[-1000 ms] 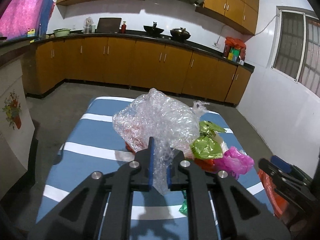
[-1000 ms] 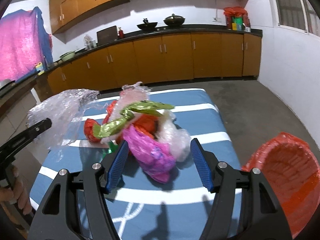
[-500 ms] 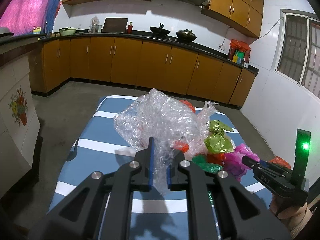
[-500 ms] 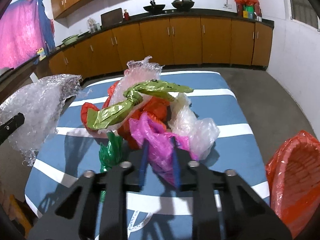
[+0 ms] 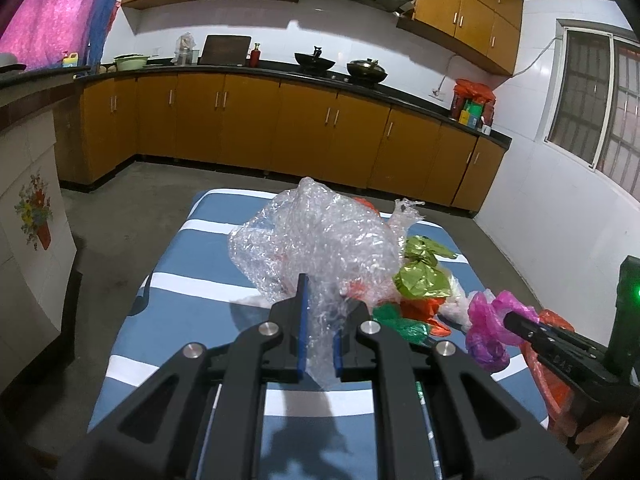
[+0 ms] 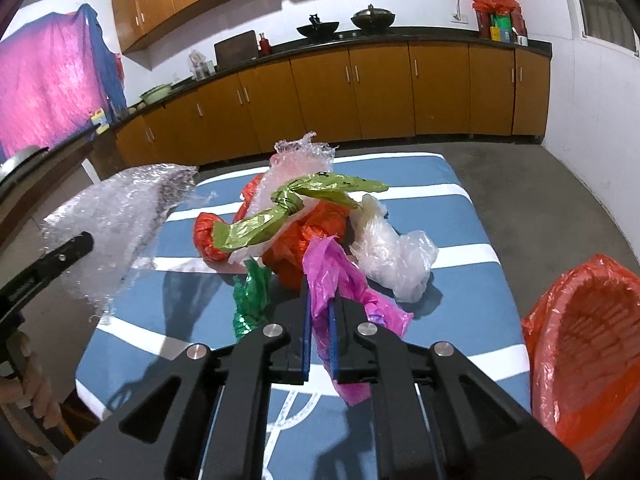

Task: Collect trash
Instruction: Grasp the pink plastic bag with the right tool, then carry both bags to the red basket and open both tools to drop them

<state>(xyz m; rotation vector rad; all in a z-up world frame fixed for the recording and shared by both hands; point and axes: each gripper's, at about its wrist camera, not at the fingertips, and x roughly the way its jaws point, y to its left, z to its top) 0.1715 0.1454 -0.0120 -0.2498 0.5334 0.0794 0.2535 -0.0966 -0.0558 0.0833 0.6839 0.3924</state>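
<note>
Both grippers were loaded, so the step in hand looked like the carry between picking up and dropping. The left gripper [image 5: 318, 344], at the lower centre of its view, was clamped on a sheet of clear bubble wrap [image 5: 316, 240] that billowed up above its jaws. The right gripper [image 6: 320, 344], low in the middle of its own frame, was pinched tight on a pink plastic bag [image 6: 340, 280] lifted off the pile. The rest of the trash, a twisted green bag [image 6: 280, 216], orange bags [image 6: 308, 240] and a clear bag [image 6: 396, 256], lay bunched mid-frame on the blue striped table [image 6: 440, 208]. An orange-lined basket [image 6: 588, 344] stood at the lower right edge of the right view. The next move probably called for swinging each load over that basket before letting the jaws part, the pink bag first since it hung nearest
</note>
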